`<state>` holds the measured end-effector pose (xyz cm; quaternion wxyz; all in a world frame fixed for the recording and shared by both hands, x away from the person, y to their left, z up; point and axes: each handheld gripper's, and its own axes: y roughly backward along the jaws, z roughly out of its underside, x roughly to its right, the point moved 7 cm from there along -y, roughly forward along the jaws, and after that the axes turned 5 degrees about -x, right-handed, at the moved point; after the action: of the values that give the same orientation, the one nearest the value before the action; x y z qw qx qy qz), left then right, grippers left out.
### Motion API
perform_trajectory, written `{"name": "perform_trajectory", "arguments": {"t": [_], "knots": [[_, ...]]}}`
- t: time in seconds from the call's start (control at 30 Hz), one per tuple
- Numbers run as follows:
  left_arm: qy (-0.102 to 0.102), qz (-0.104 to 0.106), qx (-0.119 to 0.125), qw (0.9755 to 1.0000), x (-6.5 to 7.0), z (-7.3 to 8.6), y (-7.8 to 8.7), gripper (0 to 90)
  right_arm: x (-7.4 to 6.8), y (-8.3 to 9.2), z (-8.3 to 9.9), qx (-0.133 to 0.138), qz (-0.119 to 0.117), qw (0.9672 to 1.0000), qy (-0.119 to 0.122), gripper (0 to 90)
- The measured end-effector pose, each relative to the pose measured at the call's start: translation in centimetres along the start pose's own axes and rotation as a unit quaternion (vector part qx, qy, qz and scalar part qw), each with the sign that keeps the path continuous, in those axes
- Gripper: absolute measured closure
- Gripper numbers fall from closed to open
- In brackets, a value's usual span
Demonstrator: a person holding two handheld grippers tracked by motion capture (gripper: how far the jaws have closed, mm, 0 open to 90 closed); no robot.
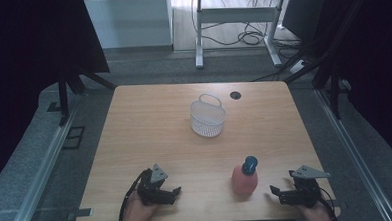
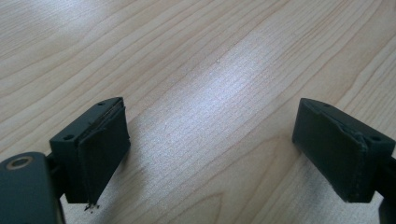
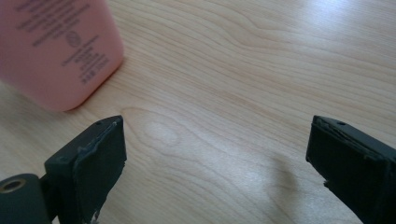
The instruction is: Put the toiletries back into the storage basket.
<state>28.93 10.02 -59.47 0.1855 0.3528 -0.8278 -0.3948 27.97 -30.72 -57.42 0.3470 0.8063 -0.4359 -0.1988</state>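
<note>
A pink bottle (image 1: 244, 179) with a blue cap stands upright near the table's front edge. To its right, a short gap away, my right gripper (image 1: 276, 194) is open and holds nothing. In the right gripper view the pink bottle (image 3: 58, 51) shows at the upper left, beyond the left jaw, while the right gripper (image 3: 217, 170) has bare wood between its jaws. My left gripper (image 1: 173, 194) rests at the front left, open and empty. In the left gripper view the left gripper (image 2: 212, 154) looks down on bare wood.
A white mesh basket (image 1: 208, 117) with a handle stands at the middle of the wooden table (image 1: 150, 132). A dark round grommet (image 1: 235, 95) sits near the far edge. Beyond the table are a white desk frame (image 1: 235, 18) and floor cables.
</note>
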Motion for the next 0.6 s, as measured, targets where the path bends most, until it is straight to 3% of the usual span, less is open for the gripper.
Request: {"name": "perform_trajectory", "arguments": {"t": [0.6], "knots": [[0.000,0.000,0.000,1.0000,0.0,0.0,0.0,10.4,-1.9,0.7,-0.7,0.006,-0.014,0.9992,0.036,0.0]]}}
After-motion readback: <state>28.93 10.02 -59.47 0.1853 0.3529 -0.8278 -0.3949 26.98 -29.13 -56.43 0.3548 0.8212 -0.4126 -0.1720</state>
